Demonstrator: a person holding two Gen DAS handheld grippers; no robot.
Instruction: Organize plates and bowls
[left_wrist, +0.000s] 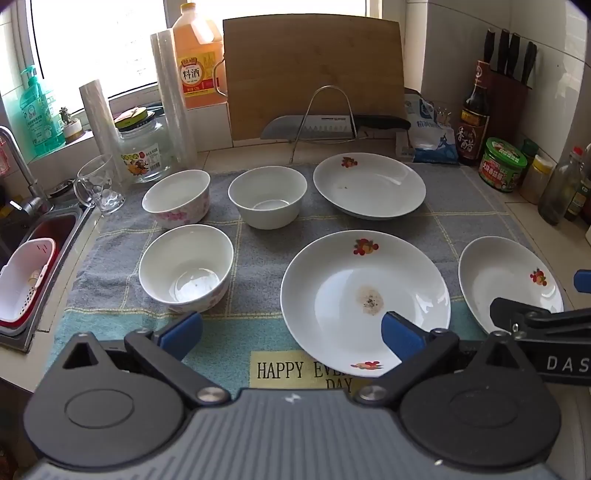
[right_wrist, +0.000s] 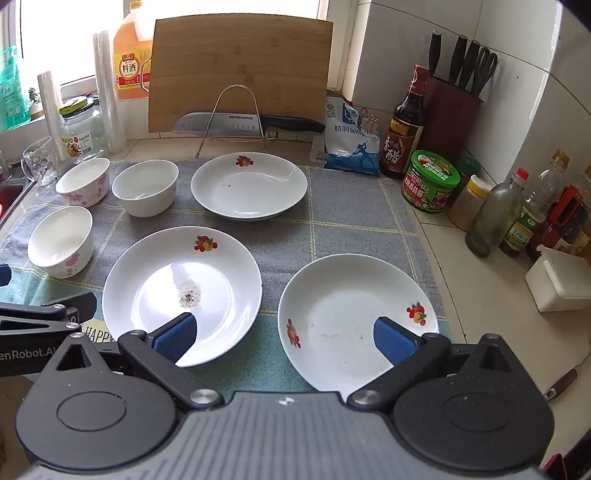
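i have both tools tipped steeply downward, side by side. my left tool (left_wrist: 291, 334) stands with its blue pads (left_wrist: 183, 330) spread as wide as they go, nothing between them. my right tool (right_wrist: 284, 338) is the same, pads (right_wrist: 393, 341) far apart and gripping nothing. from the left wrist view the right tool's black arm reaches in at the right edge; from the right wrist view the left tool's arm shows at the left edge

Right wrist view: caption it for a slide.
Open right gripper hovers above two plates on a grey cloth; three bowls wait left.
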